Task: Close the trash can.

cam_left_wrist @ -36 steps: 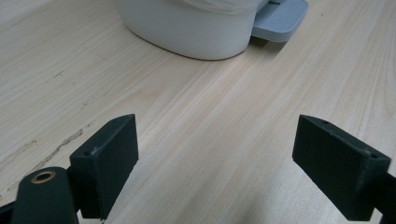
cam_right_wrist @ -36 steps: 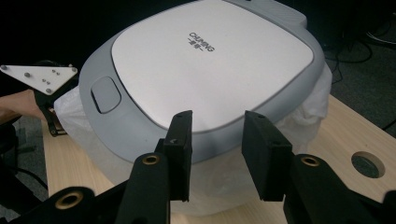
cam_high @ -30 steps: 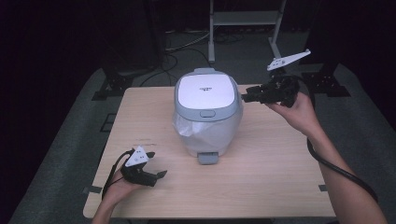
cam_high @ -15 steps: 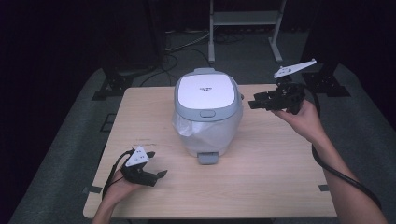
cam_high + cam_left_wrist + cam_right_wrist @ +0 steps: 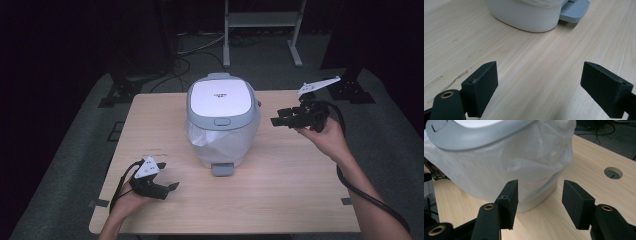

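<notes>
1. Pedal bin (image 5: 222, 122) stands near the middle of the wooden counter (image 5: 300, 190), a little toward twelve o'clock, with its grey-rimmed white lid (image 5: 220, 97) shut flat.
2. Its clear plastic liner (image 5: 207, 137) is folded over the rim and hangs crumpled down the outside of the white body; whatever lies inside the bin is hidden by the lid.
3. Its grey foot pedal (image 5: 222, 169) sticks out at the bin's six o'clock, resting on the counter.
4. The right hand-held gripper (image 5: 280, 119) hovers at the bin's three o'clock, just beside it and not touching, pointing at the liner-covered side. Its jaws have just been opening and stand released, with nothing between them.
5. The left hand-held gripper (image 5: 167, 187) sits low over the counter at about seven o'clock, well apart from the bin. Its jaws are spread wide and released, with bare wood between them.
</notes>
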`<act>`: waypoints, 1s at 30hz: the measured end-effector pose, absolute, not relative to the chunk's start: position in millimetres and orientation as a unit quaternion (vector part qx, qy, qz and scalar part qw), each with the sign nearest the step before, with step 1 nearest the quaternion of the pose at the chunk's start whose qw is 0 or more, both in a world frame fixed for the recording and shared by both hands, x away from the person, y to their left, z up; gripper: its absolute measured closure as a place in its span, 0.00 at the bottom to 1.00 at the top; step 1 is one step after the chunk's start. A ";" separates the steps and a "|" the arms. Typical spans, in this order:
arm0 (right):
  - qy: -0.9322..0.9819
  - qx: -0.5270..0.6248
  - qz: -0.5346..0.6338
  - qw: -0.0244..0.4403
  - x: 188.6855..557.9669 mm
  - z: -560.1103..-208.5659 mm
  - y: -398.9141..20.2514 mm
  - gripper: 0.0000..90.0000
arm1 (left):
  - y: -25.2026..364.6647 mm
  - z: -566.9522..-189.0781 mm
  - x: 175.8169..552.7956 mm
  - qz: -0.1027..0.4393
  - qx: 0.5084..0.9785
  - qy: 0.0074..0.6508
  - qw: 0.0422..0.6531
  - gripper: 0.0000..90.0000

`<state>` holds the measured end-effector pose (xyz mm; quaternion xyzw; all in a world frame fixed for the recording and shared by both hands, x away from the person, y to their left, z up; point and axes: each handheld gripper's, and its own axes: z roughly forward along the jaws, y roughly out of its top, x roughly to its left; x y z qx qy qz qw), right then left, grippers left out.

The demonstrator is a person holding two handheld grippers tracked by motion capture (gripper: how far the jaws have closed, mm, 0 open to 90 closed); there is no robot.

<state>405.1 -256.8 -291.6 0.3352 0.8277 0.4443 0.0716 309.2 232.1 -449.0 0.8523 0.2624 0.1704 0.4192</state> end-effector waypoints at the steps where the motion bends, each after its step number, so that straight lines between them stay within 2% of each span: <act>1: 0.828 0.336 0.444 0.071 404.6 -293.7 -258.1 0.51 | 232.0 -449.1 309.2 0.170 0.852 0.263 0.419 0.15; 30: 0.815 0.381 0.433 0.059 388.1 -354.4 -285.5 0.48 | 231.4 -451.2 309.7 0.167 0.855 0.263 0.416 0.15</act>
